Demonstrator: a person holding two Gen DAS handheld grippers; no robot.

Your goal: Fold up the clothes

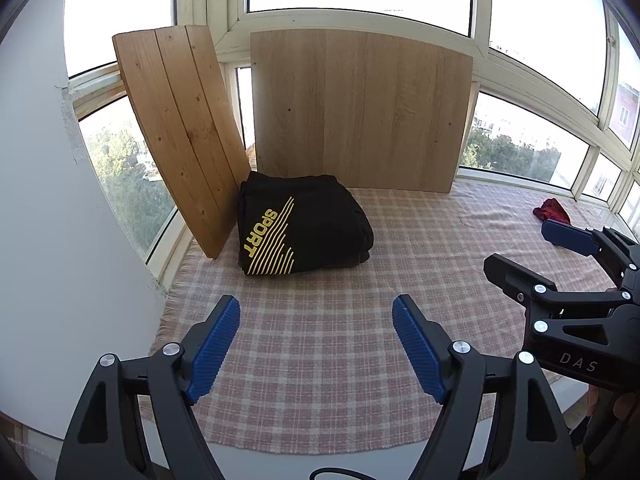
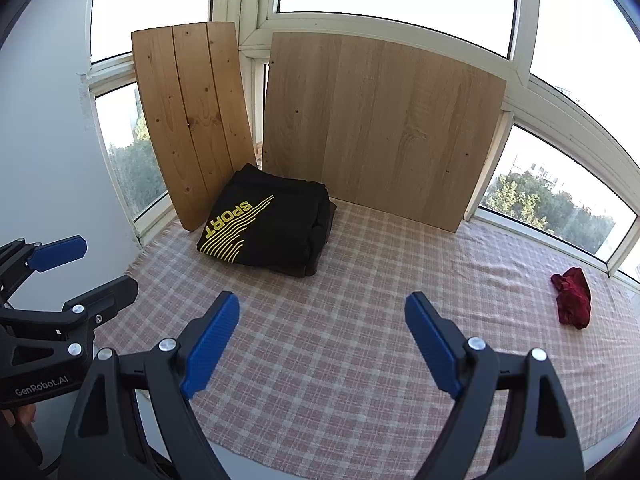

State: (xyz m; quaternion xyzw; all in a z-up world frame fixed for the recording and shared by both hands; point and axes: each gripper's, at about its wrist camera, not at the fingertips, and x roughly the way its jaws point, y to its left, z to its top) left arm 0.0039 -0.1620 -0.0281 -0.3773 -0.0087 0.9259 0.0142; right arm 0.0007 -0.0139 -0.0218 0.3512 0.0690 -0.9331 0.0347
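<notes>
the left gripper (image 1: 316,316) hung over the checked pink cloth (image 1: 340,320) that covered the tabletop, its blue-padded jaws spread wide with nothing between them. the right gripper (image 2: 322,316) hung beside it in the same way, jaws wide apart and empty, only bare cloth showing in the gap. each gripper showed at the edge of the other's view, and neither touched any garment.

a folded black garment (image 1: 300,226) with yellow "sport" lettering and yellow stripes lay at the far left of the cloth, well beyond both grippers. its back corner sat just in front of two wooden boards: a plank board (image 1: 180,136) leaning at the left and a wider pale board (image 1: 360,112) standing against the window frame (image 1: 360,20). a small crumpled red cloth (image 2: 572,298) lay apart at the far right of the tabletop, near the window.
</notes>
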